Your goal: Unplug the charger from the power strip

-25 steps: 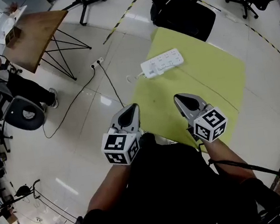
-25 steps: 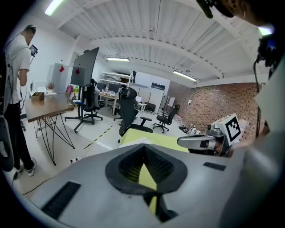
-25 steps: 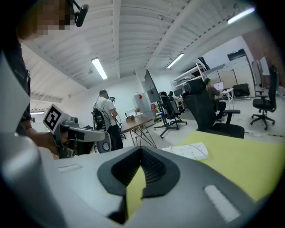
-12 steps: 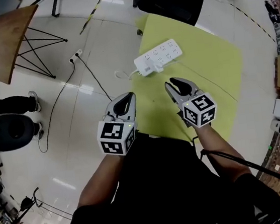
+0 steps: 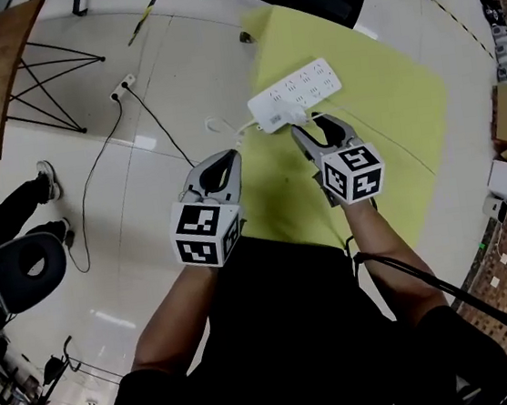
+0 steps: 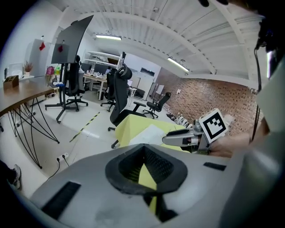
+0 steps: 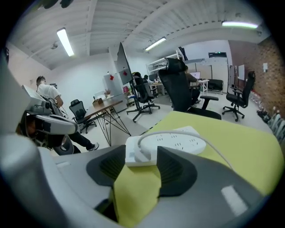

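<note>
Head view: the left gripper [image 5: 219, 160], jaws together and empty, hung beside the right gripper [image 5: 318, 127], just short of the white power strip [image 5: 304, 90] on the yellow counter [image 5: 394, 152].

Left gripper view: the right gripper's marker cube [image 6: 213, 125] showed ahead, its pattern bearing no words.

Right gripper view: the jaws, just opened, stood apart. The charger [image 7: 136, 153] sat plugged into the strip's near end just beyond them, untouched, its cable [image 7: 178, 131] arching away.

Bare worktop [image 5: 392, 134] lies open on both sides of my right gripper [image 5: 315, 125]; straight ahead the strip [image 5: 308, 87] and its charger [image 7: 141, 150] block passage.
</note>
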`<state>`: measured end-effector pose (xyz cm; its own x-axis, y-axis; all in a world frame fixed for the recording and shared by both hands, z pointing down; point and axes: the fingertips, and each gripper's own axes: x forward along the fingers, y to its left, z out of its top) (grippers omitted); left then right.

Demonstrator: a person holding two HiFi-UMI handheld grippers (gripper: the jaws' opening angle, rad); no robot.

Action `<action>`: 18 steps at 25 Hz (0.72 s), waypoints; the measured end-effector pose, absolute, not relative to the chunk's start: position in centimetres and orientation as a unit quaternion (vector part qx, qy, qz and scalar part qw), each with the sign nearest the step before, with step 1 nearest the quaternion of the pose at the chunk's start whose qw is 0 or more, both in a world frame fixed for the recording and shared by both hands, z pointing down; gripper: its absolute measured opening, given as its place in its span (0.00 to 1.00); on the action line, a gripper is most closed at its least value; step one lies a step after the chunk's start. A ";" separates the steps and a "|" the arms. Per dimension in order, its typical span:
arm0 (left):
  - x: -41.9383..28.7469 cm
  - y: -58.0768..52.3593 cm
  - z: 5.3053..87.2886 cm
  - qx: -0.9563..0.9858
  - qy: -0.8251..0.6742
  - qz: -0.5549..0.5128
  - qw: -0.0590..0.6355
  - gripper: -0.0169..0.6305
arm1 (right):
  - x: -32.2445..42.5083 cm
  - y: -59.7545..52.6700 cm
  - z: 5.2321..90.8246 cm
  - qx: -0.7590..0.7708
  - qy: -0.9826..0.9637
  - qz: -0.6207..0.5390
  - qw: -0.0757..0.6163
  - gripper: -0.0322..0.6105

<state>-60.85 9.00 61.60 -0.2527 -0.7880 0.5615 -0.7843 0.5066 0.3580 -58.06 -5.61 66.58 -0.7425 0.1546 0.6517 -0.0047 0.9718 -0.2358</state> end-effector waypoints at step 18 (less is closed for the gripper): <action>-64.2 10.8 63.7 0.474 -0.795 -0.037 0.377 0.03 | -61.9 -5.3 69.3 -0.035 -0.915 0.070 0.395 0.27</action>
<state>-64.17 10.80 63.75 -0.2667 -0.7817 0.5637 -0.7262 0.5475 0.4157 -61.92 -5.25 69.32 -0.6851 0.1192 0.7186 0.0083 0.9877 -0.1560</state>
